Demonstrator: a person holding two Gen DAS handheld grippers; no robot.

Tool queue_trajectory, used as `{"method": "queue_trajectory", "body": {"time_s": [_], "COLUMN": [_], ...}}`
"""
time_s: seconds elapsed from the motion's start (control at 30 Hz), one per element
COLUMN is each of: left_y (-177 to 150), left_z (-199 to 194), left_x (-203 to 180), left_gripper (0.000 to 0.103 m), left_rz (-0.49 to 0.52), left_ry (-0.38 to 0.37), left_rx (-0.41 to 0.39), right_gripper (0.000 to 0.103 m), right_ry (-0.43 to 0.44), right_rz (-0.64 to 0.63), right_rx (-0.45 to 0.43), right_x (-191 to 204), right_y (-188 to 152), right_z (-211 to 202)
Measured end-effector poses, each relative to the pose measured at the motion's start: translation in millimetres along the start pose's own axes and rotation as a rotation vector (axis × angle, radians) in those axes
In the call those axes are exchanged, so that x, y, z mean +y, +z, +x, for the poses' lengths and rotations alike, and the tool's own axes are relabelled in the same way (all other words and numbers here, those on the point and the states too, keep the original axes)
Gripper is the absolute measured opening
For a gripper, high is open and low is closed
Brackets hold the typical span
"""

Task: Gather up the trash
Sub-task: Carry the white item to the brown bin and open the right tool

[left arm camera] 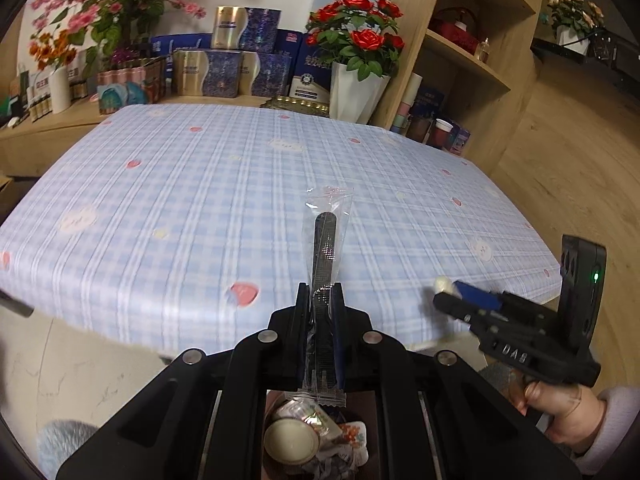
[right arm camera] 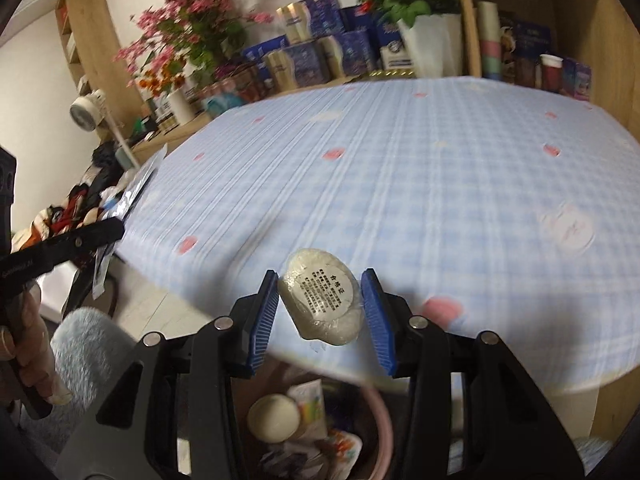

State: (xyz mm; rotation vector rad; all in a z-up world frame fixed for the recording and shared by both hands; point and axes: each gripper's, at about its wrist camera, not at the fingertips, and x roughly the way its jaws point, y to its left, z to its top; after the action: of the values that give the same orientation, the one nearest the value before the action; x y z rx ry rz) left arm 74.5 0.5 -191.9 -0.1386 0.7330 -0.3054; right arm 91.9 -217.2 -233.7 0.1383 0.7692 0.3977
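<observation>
At the far left of the left wrist view stand pink flowers (left arm camera: pixel 100 4) and a row of blue and gold boxes (left arm camera: pixel 224 60) on a wooden ledge behind the table (left arm camera: pixel 160 184), which is covered in a blue checked cloth with pink hearts. In the middle, the left gripper (left arm camera: pixel 320 300) has its jaws pressed tight together on a clear plastic wrapper (left arm camera: pixel 326 240) with a dark strip inside; the wrapper sticks up and forward from the fingers over the near edge of the table, and its crimped lower end hangs below them. Directly beneath, between the gripper's arms, a bin (left arm camera: pixel 316 440) shows a round cream lid and crumpled packaging inside. Behind the table a pot of red roses (left arm camera: pixel 356 40) stands in a white vase beside a wooden shelf unit (left arm camera: pixel 472 40). At the right, the right gripper (left arm camera: pixel 452 292), held by a hand (left arm camera: pixel 560 404) in a pale sleeve, carries a small whitish lump. In the right wrist view, the right gripper (right arm camera: pixel 320 308) has its blue pads (right arm camera: pixel 264 316) narrowly apart and closed on a round, whitish plastic-wrapped puck (right arm camera: pixel 324 304) with a printed label, tilted between them over the table's near edge, above the bin (right arm camera: pixel 376 432).
</observation>
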Motion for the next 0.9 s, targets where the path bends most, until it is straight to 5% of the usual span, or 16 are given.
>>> {"method": "queue_trajectory", "body": {"time_s": [0.63,0.9], "left_y": [-47,-53], "left_z": [-28,-23], "left_x": [35,37], "left_gripper": [0.011,0.011], "left_rz": [-0.077,-0.081], "left_ry": [0.035,0.039], "left_rx": [-0.03,-0.011], "right_gripper": [0.045,0.045], "right_ry": [0.019,0.022], "right_rz": [-0.346,-0.353], "right_rx": [0.364,0.677], "right_x": [82,82], "right_y": [-94,-134], "right_z": [66,110]}}
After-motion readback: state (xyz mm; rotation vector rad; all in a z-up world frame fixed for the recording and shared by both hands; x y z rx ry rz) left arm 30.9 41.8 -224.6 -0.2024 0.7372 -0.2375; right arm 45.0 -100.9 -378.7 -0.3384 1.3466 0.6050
